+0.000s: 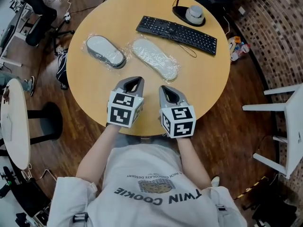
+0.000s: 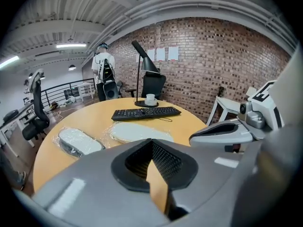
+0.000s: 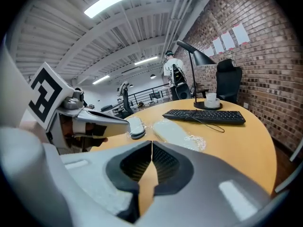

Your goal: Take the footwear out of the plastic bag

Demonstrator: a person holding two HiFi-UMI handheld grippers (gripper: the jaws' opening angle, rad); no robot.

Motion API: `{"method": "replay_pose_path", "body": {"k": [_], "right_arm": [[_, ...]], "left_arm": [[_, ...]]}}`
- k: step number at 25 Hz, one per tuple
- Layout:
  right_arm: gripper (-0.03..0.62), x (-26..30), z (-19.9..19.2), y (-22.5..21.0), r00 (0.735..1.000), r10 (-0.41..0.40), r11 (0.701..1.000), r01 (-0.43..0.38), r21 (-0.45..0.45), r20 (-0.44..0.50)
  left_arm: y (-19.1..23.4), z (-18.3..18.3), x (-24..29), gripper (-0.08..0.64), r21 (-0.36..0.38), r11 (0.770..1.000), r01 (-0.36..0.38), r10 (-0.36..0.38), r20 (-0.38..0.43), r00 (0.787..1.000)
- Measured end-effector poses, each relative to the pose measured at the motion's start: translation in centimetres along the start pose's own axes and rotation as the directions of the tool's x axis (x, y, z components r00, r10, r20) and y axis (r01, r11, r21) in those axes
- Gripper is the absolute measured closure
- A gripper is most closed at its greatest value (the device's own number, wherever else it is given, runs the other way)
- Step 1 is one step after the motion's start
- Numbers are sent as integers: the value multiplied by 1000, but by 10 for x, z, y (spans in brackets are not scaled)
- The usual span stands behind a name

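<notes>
Stage: approach, ahead of any grasp. No bag opened, no footwear out; whole task outstanding, by the lie of things.

Footwear, two pieces, each flat on the round wooden desk [image 1: 208, 79] in its own clear wrap:
- dark-soled slipper [image 1: 105, 51], grey upper, toward the desk's left side in the head view; bag crinkled round it.
- pale slipper [image 1: 155, 58], laid on a diagonal just beside the first, its plastic bag [image 1: 132, 45] loose past the end; black keyboard [image 1: 177, 34] beyond it, apart.

Left tool [image 1: 137, 80]: jaws together at the tips, nothing between them. Held over the desk's near edge; dark-soled slipper ahead and off to its left, near, not touching.

Right tool [image 1: 165, 88]: jaws likewise closed, empty. Alongside the left tool, slightly nearer the person; pale slipper straight ahead and a little left, near, clear of the tips.

Next move, as judged: opening of both sets of jaws, then reach forward to one bagged slipper. One tool needed to pinch loose plastic at the bag's end, the other to take the slipper itself through the mouth. Mouth of either bag not discernible from here. Film thin and slippery; likely to slide on the desk unless pinned.

Also present, not part of the task: cup [image 1: 194, 12] on a lamp base [image 1: 179, 13] at the far edge.
</notes>
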State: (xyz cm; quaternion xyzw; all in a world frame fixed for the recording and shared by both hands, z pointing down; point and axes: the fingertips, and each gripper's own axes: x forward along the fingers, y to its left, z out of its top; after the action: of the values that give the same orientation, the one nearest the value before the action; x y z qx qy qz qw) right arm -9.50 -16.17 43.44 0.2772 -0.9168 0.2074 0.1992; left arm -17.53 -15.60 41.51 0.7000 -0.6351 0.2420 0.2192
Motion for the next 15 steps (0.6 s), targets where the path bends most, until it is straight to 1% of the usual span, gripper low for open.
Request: {"method": "replay_pose_path", "body": {"k": [3, 8, 11, 15], "right_arm": [[589, 13, 0, -12, 1000, -17, 999, 17, 27, -3], [586, 38, 4, -31, 997, -68, 994, 70, 80, -23], [583, 53, -1, -36, 995, -94, 989, 98, 111, -39], [580, 64, -8, -51, 989, -133, 979, 141, 147, -63]], "left_arm": [[22, 10, 17, 557, 36, 999, 11, -10, -8, 1000], [64, 34, 57, 557, 87, 996, 24, -23, -11, 1000], [91, 35, 82, 557, 111, 993, 35, -32, -26, 999], [123, 27, 116, 557, 125, 991, 46, -39, -63, 997]]}}
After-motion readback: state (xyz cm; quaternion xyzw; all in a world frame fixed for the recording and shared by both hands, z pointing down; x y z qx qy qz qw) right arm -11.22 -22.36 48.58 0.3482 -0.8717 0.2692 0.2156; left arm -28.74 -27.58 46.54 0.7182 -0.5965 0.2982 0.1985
